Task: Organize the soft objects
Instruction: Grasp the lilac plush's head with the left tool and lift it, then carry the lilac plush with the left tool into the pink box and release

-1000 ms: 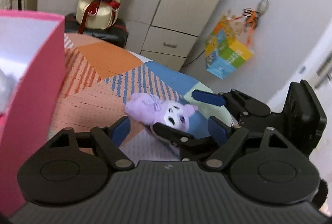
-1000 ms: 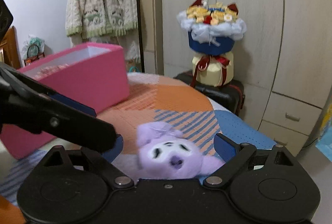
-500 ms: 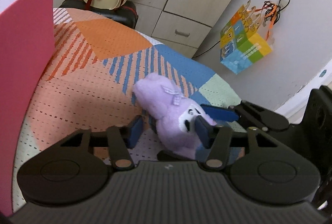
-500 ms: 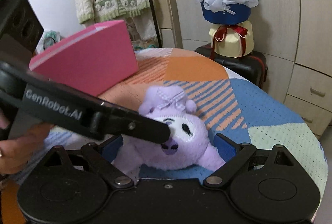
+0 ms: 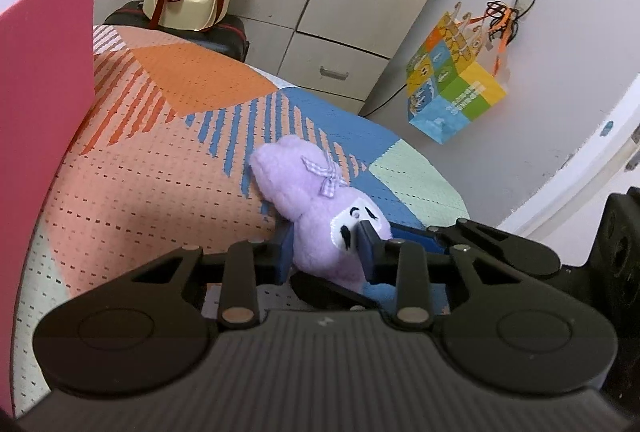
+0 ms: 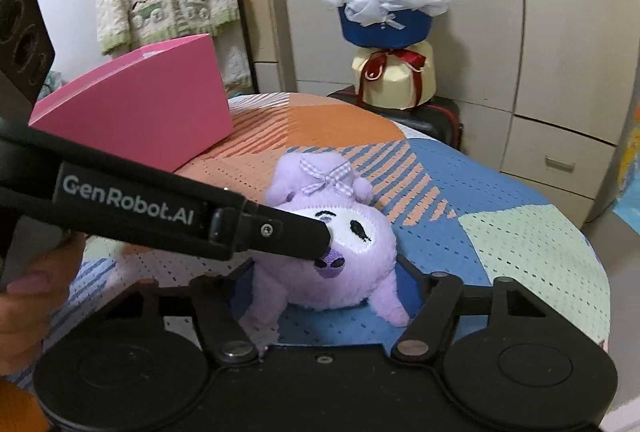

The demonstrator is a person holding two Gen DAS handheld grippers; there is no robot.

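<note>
One plush (image 5: 320,216) is lying on the bed (image 5: 168,168), directly ahead of both grippers, its long axis pointing away from them. The left gripper (image 5: 326,246) has been closing and is clenching its head; the right gripper (image 6: 324,292) has been closing around its body, contact unclear. One pink box (image 5: 44,80) is sitting left of them.

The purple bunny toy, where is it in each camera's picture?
Left wrist: the purple bunny toy sits low in the middle, pinched between the left gripper pads.
Right wrist: it lies low in the middle, between the right gripper's fingers.
Shared landmark: the pink box, left in both.
</note>
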